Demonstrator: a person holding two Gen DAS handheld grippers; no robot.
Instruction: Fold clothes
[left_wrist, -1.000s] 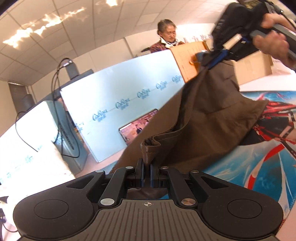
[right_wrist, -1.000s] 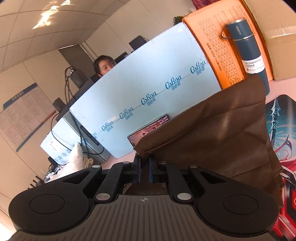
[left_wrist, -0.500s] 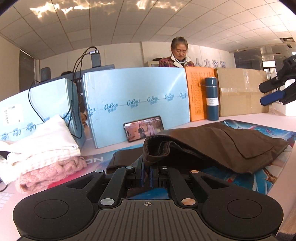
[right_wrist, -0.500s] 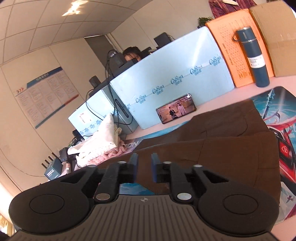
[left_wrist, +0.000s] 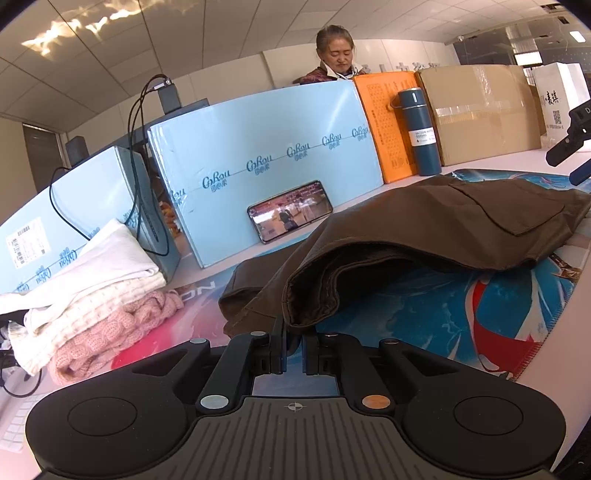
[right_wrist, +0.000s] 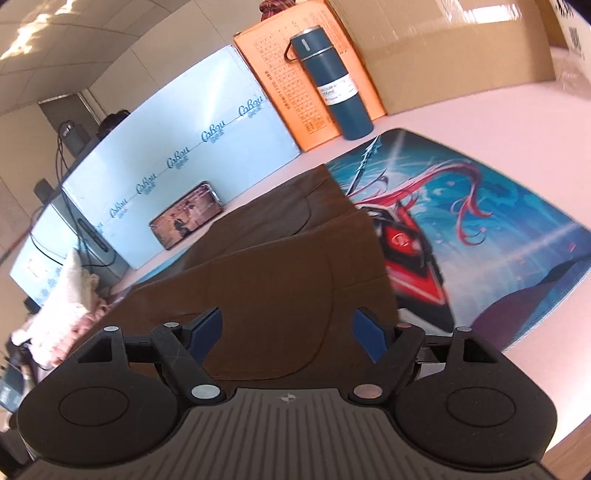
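This is an office. A pale worktop (right_wrist: 480, 122) carries a printed desk mat (right_wrist: 498, 236), the landmark here. Behind the mat stand light-blue boards (left_wrist: 258, 158) printed with a repeated logo, walling off the workplace like a partition, and a phone (left_wrist: 290, 210) leans against them. Beyond the boards a person (left_wrist: 334, 51) faces a desk, and cables (left_wrist: 136, 155) hang from a dark box on a stand. Behind the mat's far right corner stand an orange carton (left_wrist: 384, 122), a blue flask (left_wrist: 421, 133) and a cardboard box (left_wrist: 480, 110). Left of the mat lies a keyboard's edge (left_wrist: 11, 432). Overhead runs a tiled drop ceiling (left_wrist: 258, 26).
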